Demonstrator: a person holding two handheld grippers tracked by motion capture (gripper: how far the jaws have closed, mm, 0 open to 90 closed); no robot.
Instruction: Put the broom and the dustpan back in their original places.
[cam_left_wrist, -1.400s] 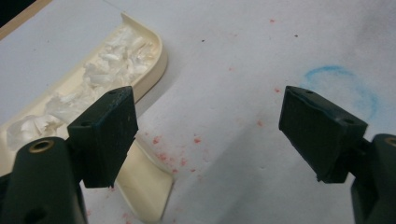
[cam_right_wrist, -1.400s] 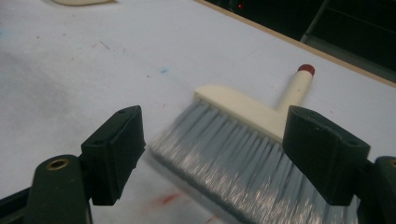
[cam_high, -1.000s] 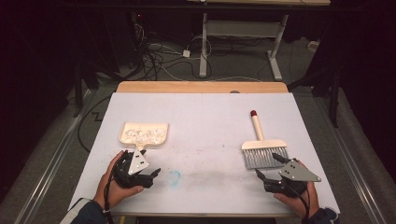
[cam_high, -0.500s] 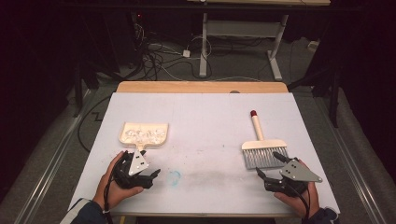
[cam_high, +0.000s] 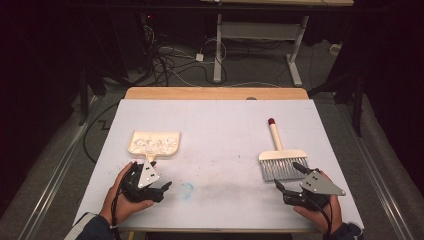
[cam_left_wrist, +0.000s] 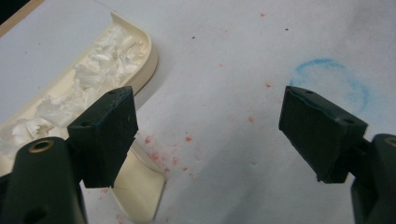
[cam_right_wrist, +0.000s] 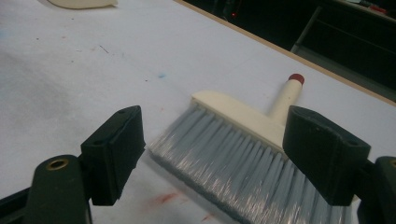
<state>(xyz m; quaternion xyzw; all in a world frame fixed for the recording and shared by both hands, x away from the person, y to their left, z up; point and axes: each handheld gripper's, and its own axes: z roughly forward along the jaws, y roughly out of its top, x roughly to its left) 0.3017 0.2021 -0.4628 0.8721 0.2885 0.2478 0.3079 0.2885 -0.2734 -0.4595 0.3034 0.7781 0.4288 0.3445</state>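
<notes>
1. The white table fills the middle of the high view, with a wooden strip along its far edge and a faint blue ring drawn near its near edge.
2. The cream dustpan lies on the left half of the table, its pan end far and its short handle pointing near. It is full of white shreds.
3. The hand brush lies on the right half, well apart from the dustpan. Its grey bristles point near and its cream handle with a red tip points far.
4. The left gripper rests low at the near left, held in the person's left hand. Its jaws stand wide apart with nothing between them. In the left gripper view one jaw sits just over the dustpan's handle, and the other is close to the blue ring.
5. The right gripper sits at the near right, held in the right hand. Its jaws are spread wide, just near of the bristles, and in the right gripper view the brush head lies between and beyond them.
6. Small red specks dot the table beside the dustpan handle.
</notes>
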